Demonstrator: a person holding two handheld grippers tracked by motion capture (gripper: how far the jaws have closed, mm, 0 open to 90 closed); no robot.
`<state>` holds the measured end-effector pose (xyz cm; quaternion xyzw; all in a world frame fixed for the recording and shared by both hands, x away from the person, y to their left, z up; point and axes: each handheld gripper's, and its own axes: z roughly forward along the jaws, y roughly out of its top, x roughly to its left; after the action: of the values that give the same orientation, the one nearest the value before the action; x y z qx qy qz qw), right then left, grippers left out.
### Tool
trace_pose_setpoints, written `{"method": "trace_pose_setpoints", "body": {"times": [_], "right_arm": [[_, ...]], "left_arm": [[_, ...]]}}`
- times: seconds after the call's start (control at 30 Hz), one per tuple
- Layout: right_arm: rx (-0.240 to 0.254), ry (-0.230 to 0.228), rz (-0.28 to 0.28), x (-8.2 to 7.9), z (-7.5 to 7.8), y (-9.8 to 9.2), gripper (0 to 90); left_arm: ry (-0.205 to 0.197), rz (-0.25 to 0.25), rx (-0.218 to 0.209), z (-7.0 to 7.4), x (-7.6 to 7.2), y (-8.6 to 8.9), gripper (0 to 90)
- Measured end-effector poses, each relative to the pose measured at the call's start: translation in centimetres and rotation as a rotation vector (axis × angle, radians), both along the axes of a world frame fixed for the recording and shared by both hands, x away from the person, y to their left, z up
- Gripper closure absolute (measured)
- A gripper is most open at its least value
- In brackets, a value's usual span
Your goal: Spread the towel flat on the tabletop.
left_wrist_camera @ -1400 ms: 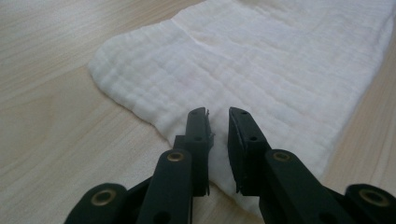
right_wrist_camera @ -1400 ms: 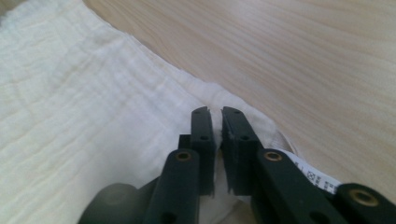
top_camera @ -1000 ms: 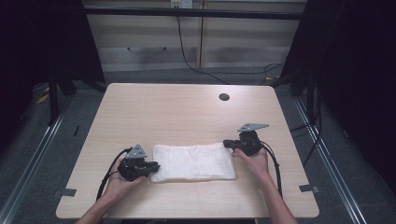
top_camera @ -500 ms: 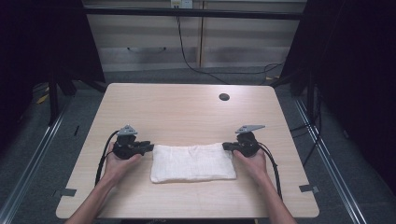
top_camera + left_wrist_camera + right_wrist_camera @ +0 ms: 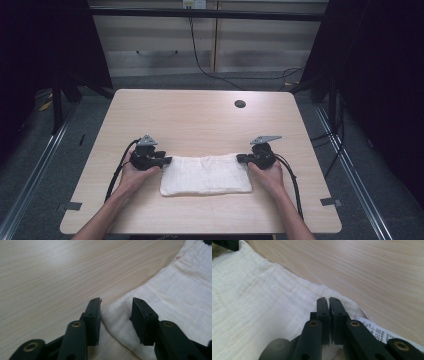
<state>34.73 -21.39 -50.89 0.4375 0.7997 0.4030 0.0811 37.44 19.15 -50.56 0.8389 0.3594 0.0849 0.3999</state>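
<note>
We saw the left tool (image 5: 116,312) with its jaws parted by a moderate gap, straddling the rounded corner of a folded white crinkled cotton cloth (image 5: 175,297); the corner bulged up between the two black pads without either one pressing it. To that tool's left lay bare pale wood-grain table (image 5: 50,272), and the cloth spread away ahead and to its right.

The right tool (image 5: 328,315) had its jaws brought together, only a hairline slit between them, pinching the edge of the same cloth (image 5: 249,302) at its corner. A white printed care label (image 5: 377,331) poked out just right of the jaws, lying on the table (image 5: 374,270).

From above, the cloth (image 5: 206,174) lay flat between the left tool (image 5: 164,160) and right tool (image 5: 241,158), one at each far corner. Well beyond the right tool sat a small dark round hole (image 5: 240,104) in the table (image 5: 190,120), with nothing between.
</note>
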Motion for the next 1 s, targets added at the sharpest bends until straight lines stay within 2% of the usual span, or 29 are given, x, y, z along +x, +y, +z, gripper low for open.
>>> {"method": "trace_pose_setpoints", "body": {"times": [0.1, 0.17, 0.23, 0.33, 0.4, 0.47, 0.57, 0.77, 0.87, 0.93, 0.97, 1.0], "right_arm": [[0.004, -0.005, -0.003, 0.0, -0.1, 0.0, 87.5], [0.000, -0.008, 0.000, -0.1, 0.0, 0.0, 87.5], [-0.002, -0.009, 0.001, -0.1, 0.0, 0.0, 87.7], [0.000, -0.016, 0.003, -0.1, 0.3, 0.1, 87.8], [0.006, -0.022, 0.000, -0.2, 0.6, 0.0, 87.9], [0.013, -0.030, -0.001, -0.2, 0.8, -0.1, 87.9], [0.026, -0.053, -0.006, -0.4, 1.5, -0.3, 88.0], [0.072, -0.116, -0.007, -0.8, 3.7, -0.8, 88.2], [0.083, -0.143, 0.001, -0.9, 5.0, -0.9, 88.3], [0.102, -0.157, -0.004, -0.7, 6.0, -1.0, 88.4], [0.099, -0.165, -0.002, -0.5, 6.6, -1.1, 88.4], [0.095, -0.174, -0.004, -0.4, 7.3, -1.1, 88.4]], "left_arm": [[0.004, -0.013, -0.014, -0.1, -0.2, 0.2, 77.0], [0.006, -0.010, -0.025, -0.1, -0.3, 0.2, 82.0], [0.009, -0.001, -0.056, 0.3, -0.2, 0.6, 84.3], [0.007, 0.001, -0.082, 0.8, -0.3, 1.3, 86.2], [0.002, -0.001, -0.079, 1.0, -0.3, 1.4, 86.4], [-0.003, 0.008, -0.104, 1.3, -0.4, 1.6, 86.4], [-0.023, 0.006, -0.124, 2.0, -0.6, 2.0, 86.4], [-0.076, -0.010, -0.159, 3.7, -1.5, 1.8, 86.4], [-0.103, -0.004, -0.204, 5.1, -1.4, 1.8, 86.4], [-0.122, -0.001, -0.219, 6.0, -1.3, 1.8, 86.4], [-0.129, 0.004, -0.234, 6.5, -1.2, 1.9, 86.4], [-0.138, 0.004, -0.231, 7.0, -1.0, 1.8, 86.4]]}}
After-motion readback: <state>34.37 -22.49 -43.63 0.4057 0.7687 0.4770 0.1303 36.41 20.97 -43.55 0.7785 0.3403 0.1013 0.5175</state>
